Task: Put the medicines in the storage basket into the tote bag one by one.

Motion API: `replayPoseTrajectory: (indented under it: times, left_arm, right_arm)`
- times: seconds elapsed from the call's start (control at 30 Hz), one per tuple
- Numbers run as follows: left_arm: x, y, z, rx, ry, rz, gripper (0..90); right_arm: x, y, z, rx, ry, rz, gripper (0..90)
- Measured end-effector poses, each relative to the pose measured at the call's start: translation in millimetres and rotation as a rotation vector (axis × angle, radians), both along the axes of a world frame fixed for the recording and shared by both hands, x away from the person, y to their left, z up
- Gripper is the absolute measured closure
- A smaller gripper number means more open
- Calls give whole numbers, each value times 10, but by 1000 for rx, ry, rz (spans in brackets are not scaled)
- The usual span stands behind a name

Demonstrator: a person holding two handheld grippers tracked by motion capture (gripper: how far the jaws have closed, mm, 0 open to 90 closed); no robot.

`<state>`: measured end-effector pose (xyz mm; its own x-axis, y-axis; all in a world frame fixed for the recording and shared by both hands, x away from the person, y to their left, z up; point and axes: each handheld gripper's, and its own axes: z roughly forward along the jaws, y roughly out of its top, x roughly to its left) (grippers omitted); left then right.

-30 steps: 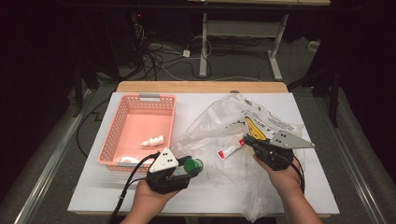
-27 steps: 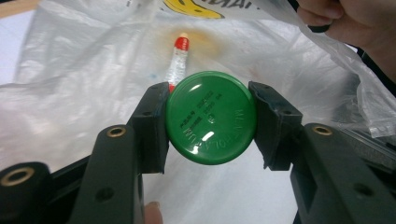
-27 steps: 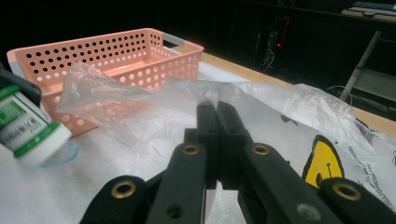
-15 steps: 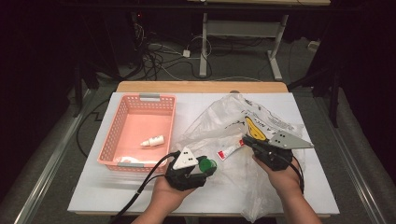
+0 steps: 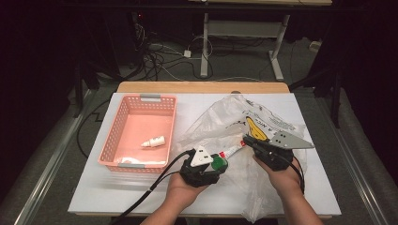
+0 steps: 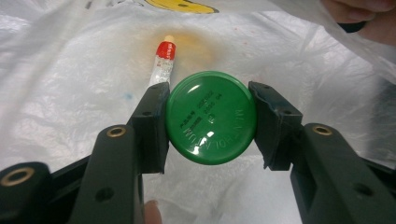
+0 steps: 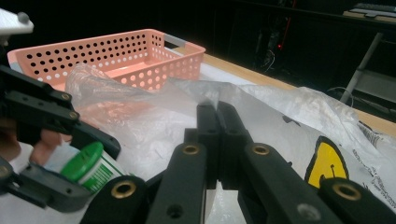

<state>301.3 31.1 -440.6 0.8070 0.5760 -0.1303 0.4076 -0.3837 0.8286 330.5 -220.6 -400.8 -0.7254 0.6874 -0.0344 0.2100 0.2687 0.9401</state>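
Left claw (image 5: 217, 165) moved right toward plastic bag (image 5: 263, 117), clamped around green-capped jar (image 6: 211, 117), right claw (image 7: 217, 122) pinching bag, jaws together

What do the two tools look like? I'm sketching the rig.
Both are black, each with two flat jaws hinged on brass-coloured rivets. The left tool carries a white three-cornered plate and trails a black cable; the right tool has a grey, dotted plate. The forearms are bare, without sleeves.

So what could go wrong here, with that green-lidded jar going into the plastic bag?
The left hand-held gripper grips the jar only by its round green lid, so it might slip or twist loose. The right hand-held gripper pinches just a thin fold of the plastic bag; the film could pull free and the opening sag. A red-capped tube already lies inside, in the jar's way.
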Motion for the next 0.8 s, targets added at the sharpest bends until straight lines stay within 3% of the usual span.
replayPoseTrajectory:
  times: [0.47,0.8]
  left_arm:
    - [174,-233,-76,-1,-9,5,500]
    - [346,-505,-209,12,-12,19,500]
  right_arm:
    - [24,16,26,15,-9,-10,900]
    - [54,-19,70,39,-21,-23,900]
